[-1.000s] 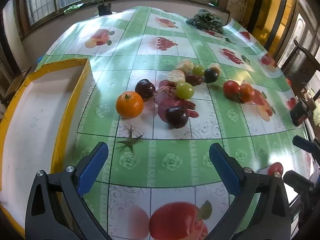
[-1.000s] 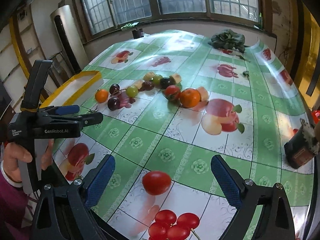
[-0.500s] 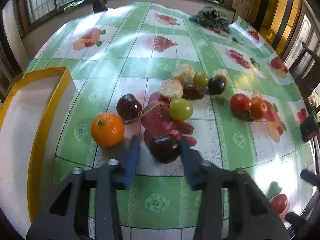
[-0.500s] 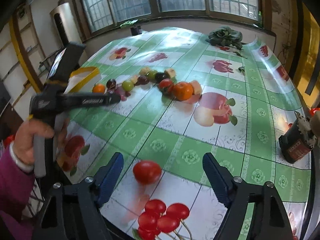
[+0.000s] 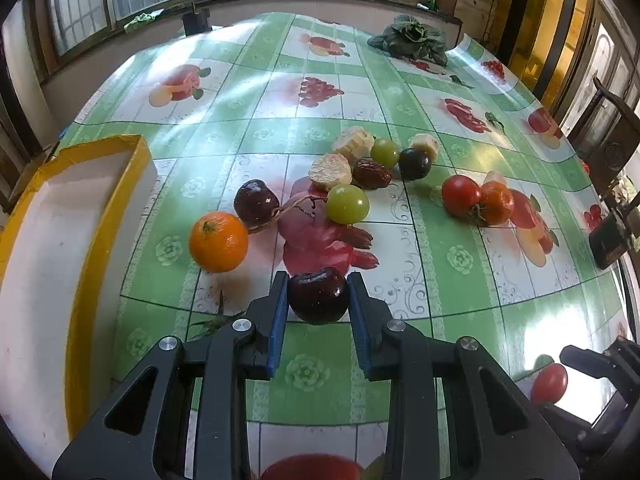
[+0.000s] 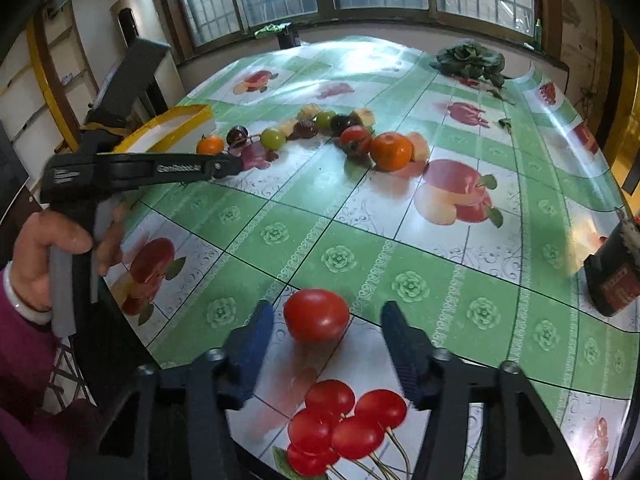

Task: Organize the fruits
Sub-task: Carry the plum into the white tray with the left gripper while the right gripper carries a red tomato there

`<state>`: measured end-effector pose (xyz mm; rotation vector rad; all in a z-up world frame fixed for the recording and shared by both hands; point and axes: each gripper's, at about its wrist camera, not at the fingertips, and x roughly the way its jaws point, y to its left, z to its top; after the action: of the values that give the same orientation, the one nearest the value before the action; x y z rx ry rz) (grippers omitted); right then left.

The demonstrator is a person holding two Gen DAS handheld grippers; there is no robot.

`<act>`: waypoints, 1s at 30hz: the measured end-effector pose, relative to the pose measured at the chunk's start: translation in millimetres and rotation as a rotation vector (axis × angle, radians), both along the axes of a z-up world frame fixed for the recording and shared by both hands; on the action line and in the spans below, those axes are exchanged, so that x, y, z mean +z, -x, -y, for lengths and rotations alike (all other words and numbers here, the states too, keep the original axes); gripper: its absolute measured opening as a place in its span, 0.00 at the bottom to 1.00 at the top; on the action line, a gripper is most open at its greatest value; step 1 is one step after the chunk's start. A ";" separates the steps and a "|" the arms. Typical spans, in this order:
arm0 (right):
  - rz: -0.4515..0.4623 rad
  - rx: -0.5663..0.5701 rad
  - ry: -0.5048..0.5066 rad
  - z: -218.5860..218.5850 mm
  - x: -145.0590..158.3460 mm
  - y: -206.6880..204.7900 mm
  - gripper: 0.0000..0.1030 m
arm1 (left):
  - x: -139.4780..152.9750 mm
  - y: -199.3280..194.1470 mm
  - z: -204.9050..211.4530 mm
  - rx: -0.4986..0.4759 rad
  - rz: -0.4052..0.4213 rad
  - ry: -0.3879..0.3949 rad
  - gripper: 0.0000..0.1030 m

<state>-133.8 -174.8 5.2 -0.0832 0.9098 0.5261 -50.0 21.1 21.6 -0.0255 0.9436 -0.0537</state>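
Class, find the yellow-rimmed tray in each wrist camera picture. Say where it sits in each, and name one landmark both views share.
Left wrist view: the yellow-rimmed tray fills the left edge, left of the small orange.
Right wrist view: the tray lies small at upper left, behind the left gripper.
Shared landmark: the leafy greens at the table's far end.

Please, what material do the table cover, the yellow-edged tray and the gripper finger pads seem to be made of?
Table cover: probably glossy plastic or oilcloth; it mirrors window light and lifts in a curl at the far corner.
Yellow-edged tray: likely cardboard or foam board; matte white inside, thin straight walls.
Finger pads: perhaps rubber or ribbed plastic; matte blue on black frames.
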 end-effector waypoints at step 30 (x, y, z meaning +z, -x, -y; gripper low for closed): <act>0.117 0.125 -0.054 -92.1 71.1 -48.5 0.32 | 64.4 37.3 -80.6 0.162 0.104 -0.042 0.27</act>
<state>-85.3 -82.7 76.2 -0.1209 0.7786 0.6548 -87.3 101.7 86.1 -0.0593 0.8354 0.1137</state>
